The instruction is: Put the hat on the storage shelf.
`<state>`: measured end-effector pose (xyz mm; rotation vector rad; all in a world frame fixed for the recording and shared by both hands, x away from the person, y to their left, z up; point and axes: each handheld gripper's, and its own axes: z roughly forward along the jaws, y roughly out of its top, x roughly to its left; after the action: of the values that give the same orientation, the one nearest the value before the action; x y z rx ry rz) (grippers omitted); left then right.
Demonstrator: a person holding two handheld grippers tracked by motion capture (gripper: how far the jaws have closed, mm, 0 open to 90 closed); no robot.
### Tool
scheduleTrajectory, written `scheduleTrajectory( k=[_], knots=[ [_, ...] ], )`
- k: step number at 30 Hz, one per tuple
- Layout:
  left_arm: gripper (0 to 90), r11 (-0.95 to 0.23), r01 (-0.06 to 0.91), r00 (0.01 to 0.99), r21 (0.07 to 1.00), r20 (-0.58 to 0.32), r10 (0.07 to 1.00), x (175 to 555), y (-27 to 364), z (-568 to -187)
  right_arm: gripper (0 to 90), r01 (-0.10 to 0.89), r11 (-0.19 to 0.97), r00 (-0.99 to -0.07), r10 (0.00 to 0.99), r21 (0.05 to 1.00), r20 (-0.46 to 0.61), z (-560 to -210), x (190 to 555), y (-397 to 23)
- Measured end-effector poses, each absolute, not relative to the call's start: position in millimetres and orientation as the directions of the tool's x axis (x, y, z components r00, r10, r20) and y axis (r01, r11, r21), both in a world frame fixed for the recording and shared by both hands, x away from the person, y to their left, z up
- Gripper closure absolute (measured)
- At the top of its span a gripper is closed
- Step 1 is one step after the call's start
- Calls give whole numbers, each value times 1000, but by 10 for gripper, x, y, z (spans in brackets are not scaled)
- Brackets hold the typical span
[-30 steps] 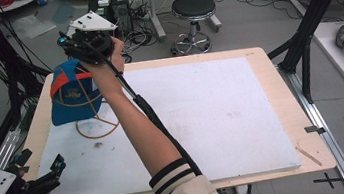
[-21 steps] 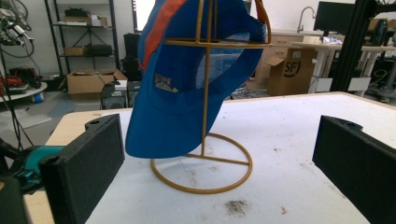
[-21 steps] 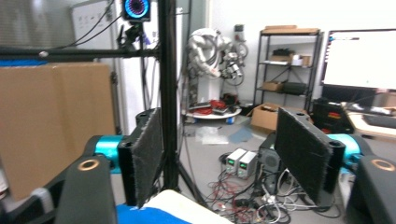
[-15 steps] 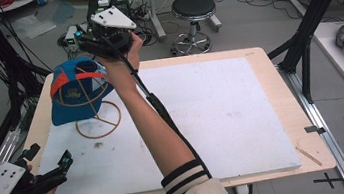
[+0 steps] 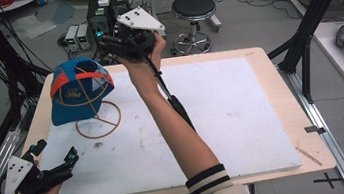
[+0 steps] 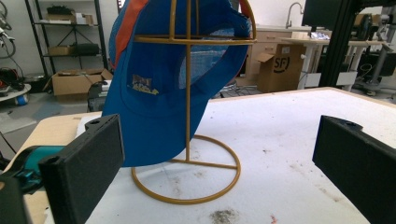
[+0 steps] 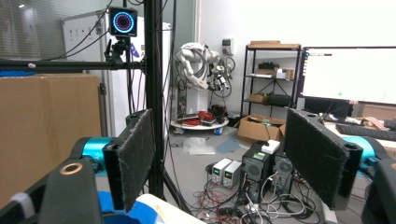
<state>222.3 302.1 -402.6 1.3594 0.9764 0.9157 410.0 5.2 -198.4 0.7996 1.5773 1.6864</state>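
A blue cap [image 5: 78,89] with an orange stripe hangs on a yellow wire stand [image 5: 120,115] at the back left of the white board [image 5: 242,108]. My right gripper [image 5: 102,41] is held in the air just right of the cap's top, jaws pointing left past it. Its jaws have just been opening and stand open with nothing between them [image 7: 219,140]. My left gripper [image 5: 57,150] hovers low at the front left corner, open. It looks at the cap [image 6: 154,70] and the stand's ring [image 6: 187,200], both well beyond its jaws.
The white board lies on a wooden table [image 5: 277,68]. Black frame posts [image 5: 311,23] rise at both sides. Behind the table, a stool [image 5: 193,11] and power supplies [image 5: 79,36] stand on the floor among cables.
My right gripper has drawn away to the right from the top of the cap, and its jaws have spread. The cap stays on its stand. The left hand has barely shifted.
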Motion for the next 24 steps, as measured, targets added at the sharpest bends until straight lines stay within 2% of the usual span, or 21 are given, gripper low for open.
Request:
scheduleTrajectory(
  k=[24],
  knots=[
    [25,13,39,341,999,-26,940,2223,3002,-4038,212,-127,-79,-514,858,989,3,-1927,3785,-943]
  ],
)
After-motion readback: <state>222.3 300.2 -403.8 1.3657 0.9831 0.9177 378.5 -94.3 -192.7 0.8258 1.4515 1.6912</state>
